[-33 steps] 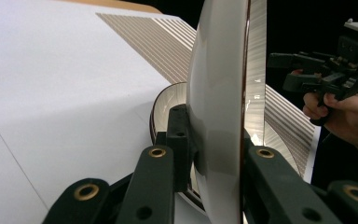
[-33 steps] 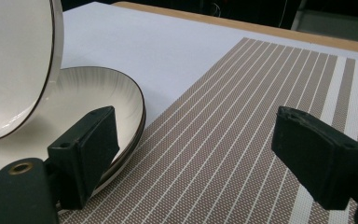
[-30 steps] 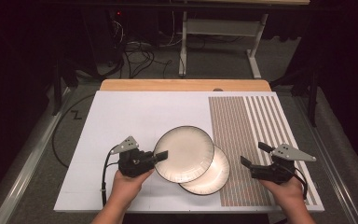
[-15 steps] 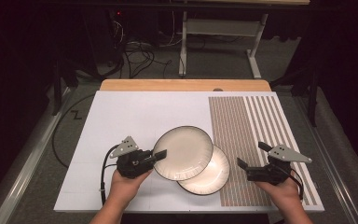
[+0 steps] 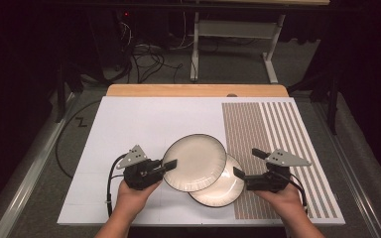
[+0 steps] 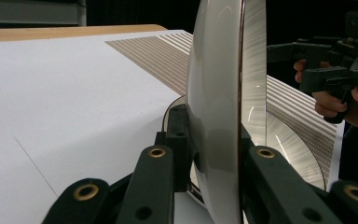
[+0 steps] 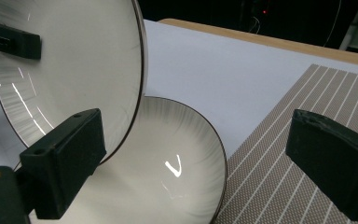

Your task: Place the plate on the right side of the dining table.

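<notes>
Two cream plates with dark rims overlap on the table. The upper plate (image 5: 194, 161) (image 6: 219, 93) (image 7: 65, 70) is tilted and raised, and my left gripper (image 5: 171, 166) (image 6: 212, 140) is shut on its left rim. The lower plate (image 5: 223, 191) (image 6: 293, 149) (image 7: 168, 177) lies flat, partly under it. My right gripper (image 5: 247, 163) (image 7: 200, 154) (image 6: 298, 63) is open just right of the lower plate's rim, one jaw on each side of that edge, touching neither plate.
A brown striped placemat (image 5: 273, 139) (image 7: 307, 107) covers the right part of the white mat (image 5: 144, 124). A wooden table edge (image 5: 193, 90) runs along the back. Cables and a table frame lie on the floor beyond.
My right gripper has moved left, up to the lower plate's right edge. The left gripper and its plate have hardly shifted.
</notes>
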`<state>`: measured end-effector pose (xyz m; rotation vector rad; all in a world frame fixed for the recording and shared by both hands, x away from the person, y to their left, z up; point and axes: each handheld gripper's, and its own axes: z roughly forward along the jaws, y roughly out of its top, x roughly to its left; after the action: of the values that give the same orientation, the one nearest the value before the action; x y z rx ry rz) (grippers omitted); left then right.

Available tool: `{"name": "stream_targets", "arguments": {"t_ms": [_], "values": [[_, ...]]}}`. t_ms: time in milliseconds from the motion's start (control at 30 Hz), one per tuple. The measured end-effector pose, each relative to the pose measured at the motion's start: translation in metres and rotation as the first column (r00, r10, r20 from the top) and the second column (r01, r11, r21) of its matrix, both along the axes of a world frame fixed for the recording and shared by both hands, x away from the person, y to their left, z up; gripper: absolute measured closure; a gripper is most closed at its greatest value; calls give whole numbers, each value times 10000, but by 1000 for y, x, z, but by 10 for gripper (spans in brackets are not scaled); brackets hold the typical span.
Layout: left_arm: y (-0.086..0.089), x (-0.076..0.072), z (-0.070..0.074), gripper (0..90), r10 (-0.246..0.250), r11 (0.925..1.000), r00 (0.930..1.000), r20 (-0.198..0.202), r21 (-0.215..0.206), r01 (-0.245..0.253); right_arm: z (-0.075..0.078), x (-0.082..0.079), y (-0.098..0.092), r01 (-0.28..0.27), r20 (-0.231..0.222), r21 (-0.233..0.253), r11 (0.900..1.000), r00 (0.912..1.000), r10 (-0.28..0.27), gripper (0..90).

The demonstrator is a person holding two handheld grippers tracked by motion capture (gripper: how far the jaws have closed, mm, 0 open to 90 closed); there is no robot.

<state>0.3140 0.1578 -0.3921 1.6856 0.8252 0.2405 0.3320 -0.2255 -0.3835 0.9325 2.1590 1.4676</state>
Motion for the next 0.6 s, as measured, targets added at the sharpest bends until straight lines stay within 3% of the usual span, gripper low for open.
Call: {"name": "stream_targets", "arguments": {"t_ms": [200,333,467,533,600], "values": [[0,0,0,779,-1,10000,10000,27,29,1,4,7,19,-349,-21,-48,9994,9994,349,157],[1,0,0,778,-23,10000,10000,54,73,22,5,12,30,-685,-264,337,9971,9972,694,171],[1,0,0,778,6,9999,10000,60,111,-7,6,14,39,-893,-296,247,9957,9955,900,191],[2,0,0,778,4,9999,10000,84,132,-5,6,16,44,-937,-317,122,9955,9951,941,226],[2,0,1,778,-1,9999,9999,101,156,0,2,17,47,-974,-576,339,9947,9934,992,311]]}}
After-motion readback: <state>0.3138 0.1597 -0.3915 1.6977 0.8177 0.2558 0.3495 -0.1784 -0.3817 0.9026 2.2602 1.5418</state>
